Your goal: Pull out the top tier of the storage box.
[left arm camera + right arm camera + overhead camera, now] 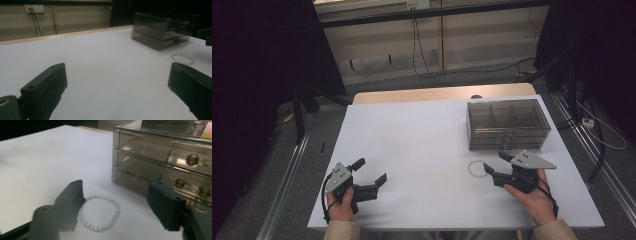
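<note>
A ring of pale beads, a bracelet (475, 168) (98, 212), lies flat on the white table (412, 130) just in front of a smoky clear drawer box (507, 124) (162, 162). My right gripper (495, 161) (117, 192) is open, low over the table. Its jaws sit on either side of the bracelet's near half, and the left jaw is close to the beads. My left gripper (371, 171) (117, 77) is open at the front left with nothing between its jaws. From there the bracelet (182, 59) and the box (162, 30) lie far off to the right.
The drawer box has several closed drawers with round knobs (192, 158). A wooden strip (437, 93) borders the table's far edge. Beyond it are a wall with a socket (34, 8) and hanging cables (417, 45). Metal rails (287, 175) run along the floor on both sides.
</note>
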Demonstrator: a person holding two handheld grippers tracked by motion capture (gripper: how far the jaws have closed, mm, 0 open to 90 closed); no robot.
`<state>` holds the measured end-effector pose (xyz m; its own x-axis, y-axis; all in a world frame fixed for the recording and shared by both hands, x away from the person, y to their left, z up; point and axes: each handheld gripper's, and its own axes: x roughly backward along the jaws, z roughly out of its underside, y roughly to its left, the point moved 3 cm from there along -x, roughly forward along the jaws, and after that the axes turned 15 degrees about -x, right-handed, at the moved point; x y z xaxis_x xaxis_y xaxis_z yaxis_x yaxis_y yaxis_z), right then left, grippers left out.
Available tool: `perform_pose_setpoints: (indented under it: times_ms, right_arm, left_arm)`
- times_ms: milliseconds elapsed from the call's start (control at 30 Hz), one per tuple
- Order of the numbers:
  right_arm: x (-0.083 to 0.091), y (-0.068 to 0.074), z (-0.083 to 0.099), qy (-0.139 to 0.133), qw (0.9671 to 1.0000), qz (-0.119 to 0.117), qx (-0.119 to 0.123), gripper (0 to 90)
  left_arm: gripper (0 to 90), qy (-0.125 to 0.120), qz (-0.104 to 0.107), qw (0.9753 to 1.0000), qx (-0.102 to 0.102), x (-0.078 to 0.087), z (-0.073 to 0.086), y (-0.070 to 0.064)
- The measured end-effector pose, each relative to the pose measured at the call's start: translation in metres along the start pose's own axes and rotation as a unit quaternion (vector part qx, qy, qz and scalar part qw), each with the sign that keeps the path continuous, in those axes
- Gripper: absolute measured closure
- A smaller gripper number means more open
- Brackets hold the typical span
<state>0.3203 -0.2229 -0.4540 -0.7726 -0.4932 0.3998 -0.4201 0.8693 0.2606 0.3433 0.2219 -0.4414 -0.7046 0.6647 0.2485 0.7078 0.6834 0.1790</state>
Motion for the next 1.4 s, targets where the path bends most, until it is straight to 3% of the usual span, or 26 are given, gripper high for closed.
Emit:
perform_pose_setpoints:
  times_ms: [100,333,400,500,600,700,967,1000,1200,1300,1400]
  right_arm:
    - [-0.006,0.004,0.004,0.039,0.9990,-0.022,0.006,44.7]
    - [-0.018,0.004,0.003,0.067,0.9972,-0.031,0.001,50.3]
    - [-0.024,0.005,0.004,0.093,0.9943,-0.050,-0.014,57.4]
    - [-0.027,0.006,0.004,0.106,0.9930,-0.051,-0.010,63.4]
    - [-0.033,0.009,0.008,0.141,0.9877,-0.067,-0.006,70.7]
    - [-0.039,0.010,0.011,0.158,0.9847,-0.073,-0.004,75.6]
    - [-0.050,0.014,0.011,0.171,0.9826,-0.071,0.013,80.0]
    - [-0.053,0.014,0.014,0.181,0.9807,-0.071,0.018,81.9]
    - [-0.055,0.015,0.013,0.184,0.9809,-0.063,0.011,86.7]
    - [-0.054,0.017,0.013,0.182,0.9813,-0.058,0.026,87.2]
    - [-0.054,0.016,0.013,0.180,0.9816,-0.061,0.015,87.4]
  left_arm:
    - [2.5,0.004,0.001,1.0000,-0.002,0.001,0.001,-0.001]
    - [2.5,0.002,-0.002,1.0000,-0.002,0.003,0.001,0.000]
    - [2.5,0.003,-0.003,1.0000,-0.001,0.003,0.001,0.000]
    - [2.5,0.005,-0.002,1.0000,0.000,0.002,0.002,-0.001]
    - [2.5,0.007,-0.002,1.0000,-0.003,0.001,0.002,-0.001]
    - [2.5,0.011,0.000,0.9999,-0.005,0.000,0.002,-0.002]
    - [2.6,0.015,0.003,0.9999,-0.004,-0.002,0.003,-0.002]
    - [2.5,0.016,0.003,0.9999,-0.004,-0.002,0.003,-0.001]
    - [2.5,0.017,0.001,0.9999,-0.001,-0.002,0.003,-0.001]
    - [2.6,0.019,0.001,0.9998,0.000,-0.002,0.004,-0.001]
    - [2.6,0.019,0.001,0.9998,0.001,-0.002,0.004,-0.001]
